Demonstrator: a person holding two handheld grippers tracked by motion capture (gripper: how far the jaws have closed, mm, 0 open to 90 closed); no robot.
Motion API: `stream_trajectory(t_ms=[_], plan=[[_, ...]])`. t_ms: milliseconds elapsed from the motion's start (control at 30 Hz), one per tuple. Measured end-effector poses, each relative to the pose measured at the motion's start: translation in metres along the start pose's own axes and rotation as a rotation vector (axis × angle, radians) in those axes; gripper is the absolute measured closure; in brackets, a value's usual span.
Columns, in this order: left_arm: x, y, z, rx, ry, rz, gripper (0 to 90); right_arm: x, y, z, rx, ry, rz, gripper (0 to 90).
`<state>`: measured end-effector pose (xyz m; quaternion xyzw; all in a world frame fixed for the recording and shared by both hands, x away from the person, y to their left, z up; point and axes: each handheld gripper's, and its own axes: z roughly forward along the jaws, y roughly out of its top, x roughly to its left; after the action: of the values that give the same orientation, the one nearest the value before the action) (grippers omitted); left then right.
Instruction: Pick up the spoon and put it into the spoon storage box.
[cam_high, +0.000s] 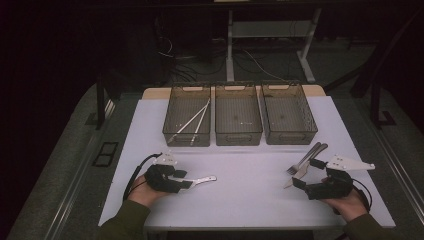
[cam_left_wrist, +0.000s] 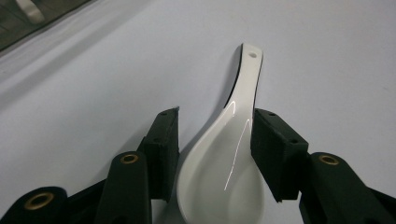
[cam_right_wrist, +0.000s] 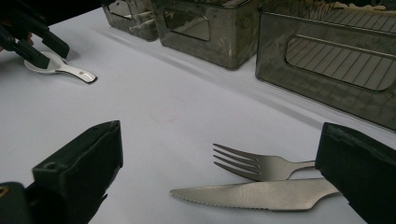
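Observation:
A white ceramic spoon (cam_left_wrist: 233, 154) lies on the white table, its handle pointing away from my left gripper (cam_left_wrist: 215, 140). That gripper is shut on the spoon's bowl, a black pad touching each side. In the high view the left gripper (cam_high: 184, 179) is at the front left, with the spoon (cam_high: 202, 179) sticking out to its right. A metal fork (cam_right_wrist: 252, 165) and a serrated knife (cam_right_wrist: 252, 193) lie side by side between the wide-open jaws of my right gripper (cam_right_wrist: 219, 140). At the front right, the right gripper (cam_high: 306, 172) rests low by the fork (cam_high: 299, 164).
Three dark mesh bins stand in a row at the back of the table: left (cam_high: 186, 141), middle (cam_high: 238, 141), right (cam_high: 291, 140). The left bin holds long pale utensils (cam_high: 195, 120). Beyond the table stand desk legs and cables on the floor.

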<state>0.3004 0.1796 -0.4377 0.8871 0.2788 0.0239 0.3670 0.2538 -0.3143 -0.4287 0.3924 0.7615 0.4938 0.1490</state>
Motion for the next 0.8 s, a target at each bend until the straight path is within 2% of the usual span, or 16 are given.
stream_trajectory(t_ms=[133, 367, 433, 467, 733, 800], plan=[[-0.001, -0.001, 0.001, 0.012, 0.002, -0.004, 51.6, 0.0, 0.0, 0.0, 0.0, 0.0, 0.0, 0.7], [-0.004, -0.001, 0.003, 0.03, -0.001, 0.014, 54.1, 0.0, 0.0, 0.0, -0.001, 0.0, 0.001, 0.7], [-0.005, 0.0, 0.003, 0.045, 0.004, 0.039, 54.7, 0.0, 0.0, 0.0, -0.001, -0.001, 0.001, 0.7], [-0.006, 0.0, 0.003, 0.041, 0.002, 0.034, 55.6, 0.0, 0.0, 0.0, -0.001, -0.001, 0.001, 0.7], [-0.014, 0.002, 0.003, 0.072, -0.003, 0.098, 64.7, 0.0, 0.0, 0.0, 0.0, -0.002, 0.001, 0.7], [-0.016, 0.003, 0.003, 0.08, 0.002, 0.1, 65.0, 0.0, 0.0, 0.0, -0.002, -0.002, 0.001, 0.7]])
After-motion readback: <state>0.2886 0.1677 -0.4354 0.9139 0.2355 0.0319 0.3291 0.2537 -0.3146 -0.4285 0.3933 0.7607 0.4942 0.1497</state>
